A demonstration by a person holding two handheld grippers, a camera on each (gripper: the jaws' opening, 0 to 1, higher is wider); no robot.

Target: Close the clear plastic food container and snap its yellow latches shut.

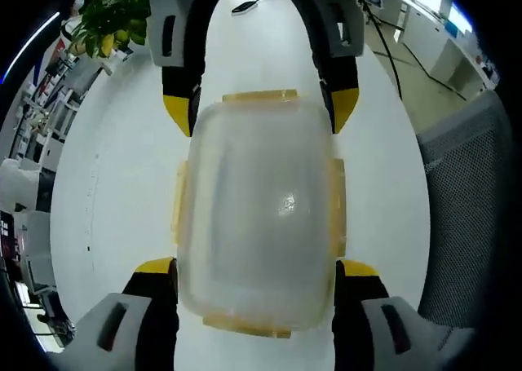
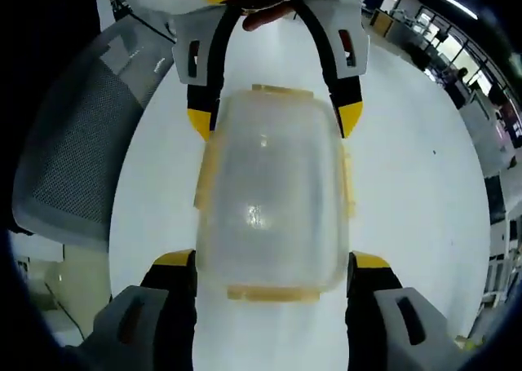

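**White table, container held from both ends**

White table point(image 1: 122, 167) carries the clear container point(image 1: 259, 216), lid on, mid-surface. Left gripper point(image 1: 257, 277) and right gripper point(image 2: 273, 269) each straddle one end, jaws spread wide beside its walls. Yellow latches point(image 1: 336, 204) line the rim.

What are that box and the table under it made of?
The box looks like cloudy, see-through plastic with a slight gloss: light glints off its lid. Its latches look like yellow, half-clear plastic. The table is smooth and white, probably laminate, though that is hard to tell.
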